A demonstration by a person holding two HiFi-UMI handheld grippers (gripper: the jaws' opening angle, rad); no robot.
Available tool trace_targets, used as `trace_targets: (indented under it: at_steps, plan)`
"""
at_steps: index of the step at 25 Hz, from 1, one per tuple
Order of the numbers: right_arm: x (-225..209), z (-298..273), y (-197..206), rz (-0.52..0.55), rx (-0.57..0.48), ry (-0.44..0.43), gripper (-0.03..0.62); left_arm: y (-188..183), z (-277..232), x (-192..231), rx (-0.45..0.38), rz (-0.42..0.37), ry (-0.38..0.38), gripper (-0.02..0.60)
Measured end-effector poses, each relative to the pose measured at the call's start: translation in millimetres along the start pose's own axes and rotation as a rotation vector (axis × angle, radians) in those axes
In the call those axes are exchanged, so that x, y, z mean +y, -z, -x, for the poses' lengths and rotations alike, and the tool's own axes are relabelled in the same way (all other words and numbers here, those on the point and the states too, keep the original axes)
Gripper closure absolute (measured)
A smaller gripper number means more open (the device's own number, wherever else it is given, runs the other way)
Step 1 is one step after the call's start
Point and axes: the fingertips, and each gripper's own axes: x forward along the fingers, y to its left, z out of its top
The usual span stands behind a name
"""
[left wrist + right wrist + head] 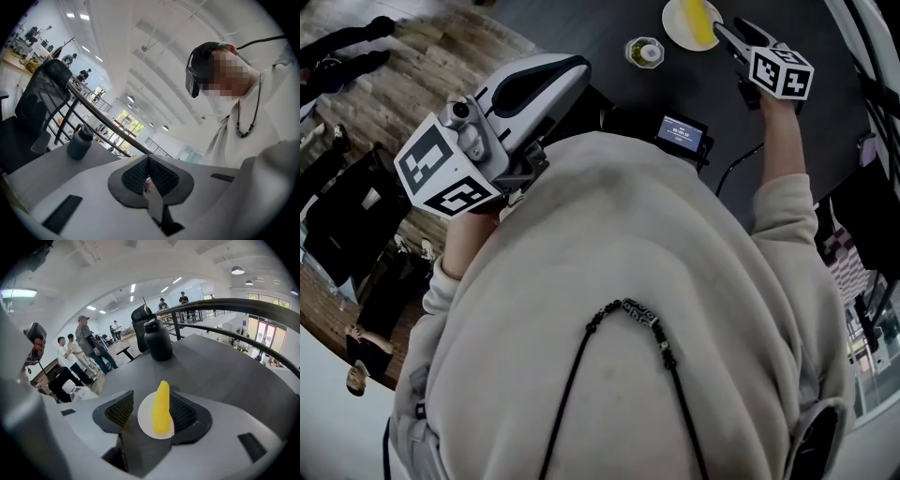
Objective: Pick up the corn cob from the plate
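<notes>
Slowly lower the right gripper [725,33], jaws spread wide and empty, over the corn [161,406] lying on the plate [144,423]. Keep the cob centred between the pads, lengthwise along the gripper as framed now, and close across its width near the thick middle, not the tapered tip. Stop short of pressing the pads onto the plate. Squeeze just enough to keep the rounded cob from rolling or slipping, then lift straight up. Leave the left gripper [150,174], clamped shut on nothing, raised well away, and mind the jar [644,52] just beside the plate.

Matt grey table [225,371], smooth white plate [145,419], wood-plank floor [422,56].
</notes>
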Motion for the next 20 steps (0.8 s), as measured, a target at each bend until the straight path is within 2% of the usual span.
trace_targets:
  at_steps: [6, 20]
  plan:
    - [-11, -26, 20, 0.003, 0.086, 0.007, 0.336, 2, 3, 8, -0.008, 0.019, -0.031, 0.58]
    - [-40, -64, 58, -0.018, 0.231, 0.064, 0.318, 9, 6, 19, -0.004, 0.053, -0.067, 0.58]
